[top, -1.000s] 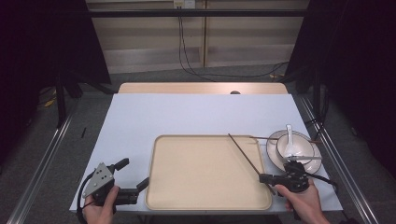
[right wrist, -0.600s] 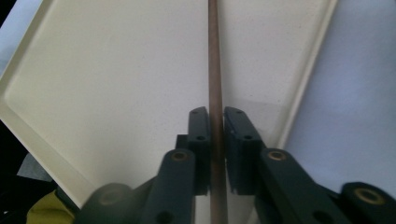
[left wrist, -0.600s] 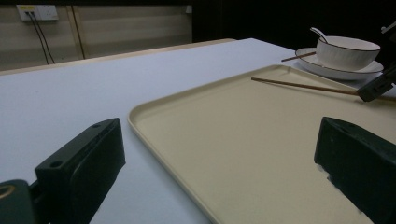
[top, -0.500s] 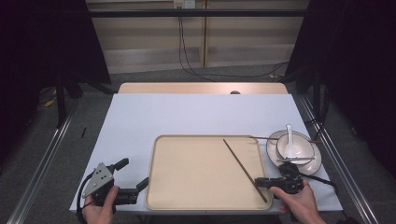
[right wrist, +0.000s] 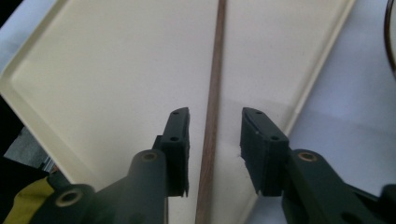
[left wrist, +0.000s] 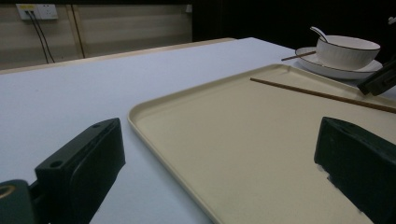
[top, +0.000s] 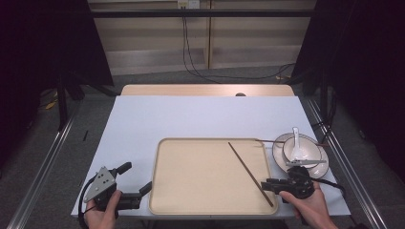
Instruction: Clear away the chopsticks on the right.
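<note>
Left gripper view: unmarked white bowl (left wrist: 348, 50), no legible writing.

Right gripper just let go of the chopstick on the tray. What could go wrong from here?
1. The right gripper has just been opening, and the chopstick lies between its jaws with gaps both sides; pulling back at an angle could drag it off the tray.
2. The chopstick's near end sits close to the tray rim, so a nudge may tip it over.
3. The second chopstick leans on the plate beside the bowl; grabbing it may shift them.
</note>
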`<state>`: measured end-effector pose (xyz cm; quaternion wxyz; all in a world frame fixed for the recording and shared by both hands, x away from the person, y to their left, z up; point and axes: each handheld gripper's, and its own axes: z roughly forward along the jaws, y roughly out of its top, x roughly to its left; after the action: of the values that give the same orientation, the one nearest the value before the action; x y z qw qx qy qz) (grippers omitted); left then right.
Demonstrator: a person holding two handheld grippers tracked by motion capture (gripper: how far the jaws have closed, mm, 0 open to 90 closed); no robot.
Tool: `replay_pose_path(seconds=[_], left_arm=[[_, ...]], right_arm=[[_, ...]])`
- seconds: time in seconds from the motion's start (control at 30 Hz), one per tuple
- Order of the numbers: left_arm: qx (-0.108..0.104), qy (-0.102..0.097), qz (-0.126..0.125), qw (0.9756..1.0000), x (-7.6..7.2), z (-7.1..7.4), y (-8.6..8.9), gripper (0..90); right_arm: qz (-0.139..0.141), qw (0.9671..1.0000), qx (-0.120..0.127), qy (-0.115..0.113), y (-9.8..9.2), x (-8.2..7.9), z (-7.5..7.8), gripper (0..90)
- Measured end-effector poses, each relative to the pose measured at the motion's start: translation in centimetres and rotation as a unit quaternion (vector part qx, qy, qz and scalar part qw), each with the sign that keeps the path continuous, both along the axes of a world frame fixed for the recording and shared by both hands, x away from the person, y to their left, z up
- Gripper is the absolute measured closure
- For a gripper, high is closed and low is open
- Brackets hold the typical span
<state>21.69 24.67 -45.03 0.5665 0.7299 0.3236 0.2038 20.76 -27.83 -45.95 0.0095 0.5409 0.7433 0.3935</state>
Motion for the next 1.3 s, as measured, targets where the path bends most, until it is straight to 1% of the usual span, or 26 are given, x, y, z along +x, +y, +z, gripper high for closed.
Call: replay_pose_path(seconds=[0.03,0.1,0.2,0.23,0.3,0.33,0.4,0.43,0.5,0.53,0.6,0.63,0.77,0.8,0.83,0.87,0.9,0.93,1.0,1.07,1.1,1.13,1.17,1.2,1.23,1.3], left_arm=[[0.001,0.0,0.0,1.0,0.0,0.0,0.0,1.8],[-0.001,0.001,0.0,1.0,0.0,0.0,0.1,1.8],[-0.005,0.005,0.001,1.0,-0.1,-0.1,0.1,1.8],[-0.006,0.005,0.001,1.0,-0.1,-0.1,0.1,1.8],[-0.006,0.005,0.002,1.0,-0.1,-0.1,0.2,1.8],[-0.006,0.005,0.002,1.0,-0.1,-0.1,0.1,1.8],[-0.007,0.005,0.002,1.0,-0.1,-0.1,0.2,1.8],[-0.007,0.005,0.003,1.0,-0.1,-0.1,0.2,1.8],[-0.007,0.006,0.003,1.0,-0.1,-0.1,0.2,1.8],[-0.008,0.006,0.003,0.9999,-0.1,-0.1,0.2,1.8],[-0.007,0.006,0.004,0.9999,-0.1,-0.1,0.2,1.8],[-0.006,0.007,0.004,1.0,-0.1,-0.1,0.2,1.8],[-0.006,0.007,0.005,1.0,-0.1,-0.1,0.2,1.8],[-0.005,0.007,0.005,0.9999,-0.1,-0.1,0.2,1.8],[-0.005,0.007,0.006,0.9999,-0.1,-0.1,0.2,1.8],[-0.004,0.006,0.005,1.0,0.0,-0.1,0.2,1.8],[-0.004,0.006,0.005,1.0,0.0,-0.1,0.2,1.8],[-0.004,0.006,0.005,1.0,0.0,-0.1,0.2,1.8],[-0.011,0.005,0.005,0.9999,-0.1,-0.1,0.2,1.8],[-0.01,0.004,0.006,0.9999,-0.1,-0.1,0.2,1.8],[-0.011,0.005,0.006,0.9999,-0.1,-0.1,0.2,1.8],[-0.011,0.005,0.005,0.9999,-0.1,-0.1,0.2,1.8],[-0.01,0.003,0.004,0.9999,-0.1,0.0,0.1,1.8],[-0.009,0.002,0.003,1.0,-0.2,0.0,0.1,1.8],[-0.01,0.002,0.003,0.9999,-0.2,0.0,0.1,1.8],[-0.009,0.003,0.002,1.0,-0.1,0.0,0.1,1.8]], right_arm=[[0.006,1.0,-0.003,-0.005,-0.2,0.0,0.2,56.8],[0.014,0.9993,-0.027,-0.023,-0.5,0.0,0.7,50.6],[0.026,0.9979,-0.032,-0.05,-1.1,0.2,1.2,39.6],[0.029,0.9975,-0.031,-0.056,-1.2,0.2,1.4,36.2],[0.044,0.9952,-0.028,-0.082,-1.6,0.2,1.6,29.6],[0.053,0.9946,-0.017,-0.087,-1.8,0.2,1.8,26.1],[0.058,0.9933,-0.014,-0.099,-2.2,0.2,2.0,18.8],[0.064,0.9918,-0.015,-0.11,-2.4,0.2,2.2,13.8],[0.066,0.9901,-0.003,-0.123,-3.1,0.2,2.6,13.5],[0.063,0.9896,-0.005,-0.129,-3.4,0.1,2.8,13.5],[0.064,0.9867,-0.009,-0.149,-4.3,0.2,3.4,13.5],[0.057,0.9852,-0.012,-0.161,-4.8,0.2,3.7,14.0],[0.038,0.9807,-0.031,-0.189,-7.2,0.9,4.8,14.2],[0.04,0.9796,-0.03,-0.195,-7.9,1.2,4.9,13.5],[0.044,0.9796,-0.03,-0.194,-8.6,1.4,5.1,13.5],[0.052,0.978,-0.034,-0.199,-9.2,1.7,5.3,13.5],[0.047,0.9775,-0.039,-0.202,-9.8,2.0,5.4,13.5],[0.04,0.9776,-0.038,-0.203,-10.3,2.3,5.5,13.5],[0.057,0.9745,-0.028,-0.215,-11.5,2.9,5.7,13.5],[0.066,0.9753,-0.028,-0.209,-12.2,3.5,5.9,13.4],[0.075,0.9739,-0.029,-0.212,-12.6,3.7,6.0,13.4],[0.084,0.9719,-0.04,-0.216,-12.9,4.0,6.0,13.1],[0.075,0.9716,-0.055,-0.218,-13.3,4.2,6.0,11.9],[0.065,0.9678,-0.067,-0.234,-13.7,4.4,5.8,11.5],[0.062,0.9658,-0.071,-0.242,-14.1,4.6,5.7,11.6],[0.063,0.9684,-0.071,-0.231,-15.2,5.3,5.6,11.9]])
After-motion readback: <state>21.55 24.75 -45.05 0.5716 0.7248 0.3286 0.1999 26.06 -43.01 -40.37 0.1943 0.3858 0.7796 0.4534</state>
